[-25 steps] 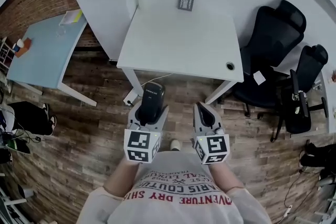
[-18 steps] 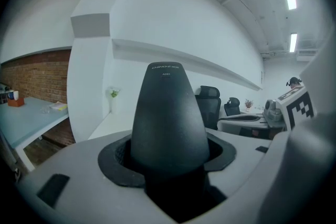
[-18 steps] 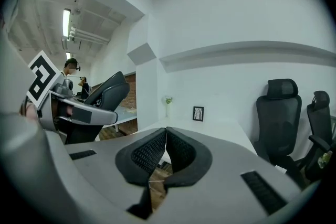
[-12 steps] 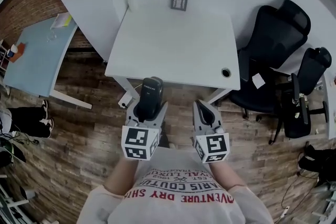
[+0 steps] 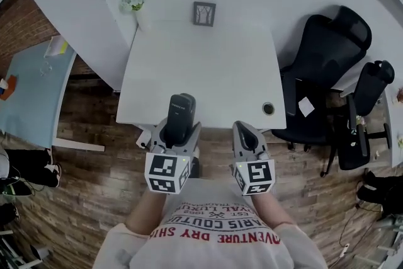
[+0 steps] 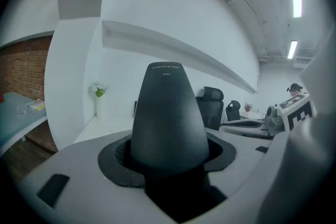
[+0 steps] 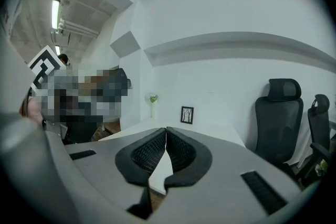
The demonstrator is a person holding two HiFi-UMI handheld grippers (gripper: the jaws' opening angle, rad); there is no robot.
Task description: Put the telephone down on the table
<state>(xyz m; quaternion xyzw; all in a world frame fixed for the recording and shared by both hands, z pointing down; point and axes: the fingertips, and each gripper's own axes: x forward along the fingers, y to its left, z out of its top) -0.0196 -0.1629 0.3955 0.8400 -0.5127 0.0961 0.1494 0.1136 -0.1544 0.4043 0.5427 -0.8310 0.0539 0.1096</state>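
A black telephone handset (image 5: 179, 113) stands between the jaws of my left gripper (image 5: 177, 129), which is shut on it; in the left gripper view the telephone (image 6: 169, 118) fills the middle and points up and forward. Its tip hangs over the near edge of the white table (image 5: 208, 66). My right gripper (image 5: 244, 133) is beside it on the right, just short of the table edge, shut with its pads touching and nothing between them (image 7: 166, 150).
On the table's far side stand a small vase with a plant (image 5: 135, 4) and a framed picture (image 5: 204, 13); a cable hole (image 5: 269, 108) is near the right front corner. Black office chairs (image 5: 327, 66) stand to the right. A light blue table (image 5: 31, 85) is at left.
The view has moved forward towards the white table: both grippers, earlier over the wooden floor, now reach its near edge. The telephone stays held in the left gripper.
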